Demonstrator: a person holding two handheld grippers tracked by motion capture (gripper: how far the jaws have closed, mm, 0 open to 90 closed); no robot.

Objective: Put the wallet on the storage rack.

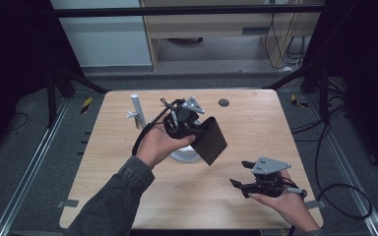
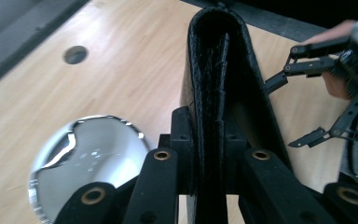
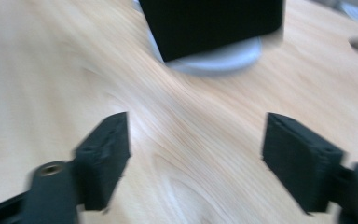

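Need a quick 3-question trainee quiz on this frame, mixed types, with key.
1. True or false: the left gripper is shut on the black wallet.
2. The right gripper is: A) shut on the wallet, B) open with nothing between its jaws, C) holding the round metal base.
3. Fill in: in the high view the wallet hangs above the ____ of the white stand.

Key: 1 true. 2 B. 3 round metal base.
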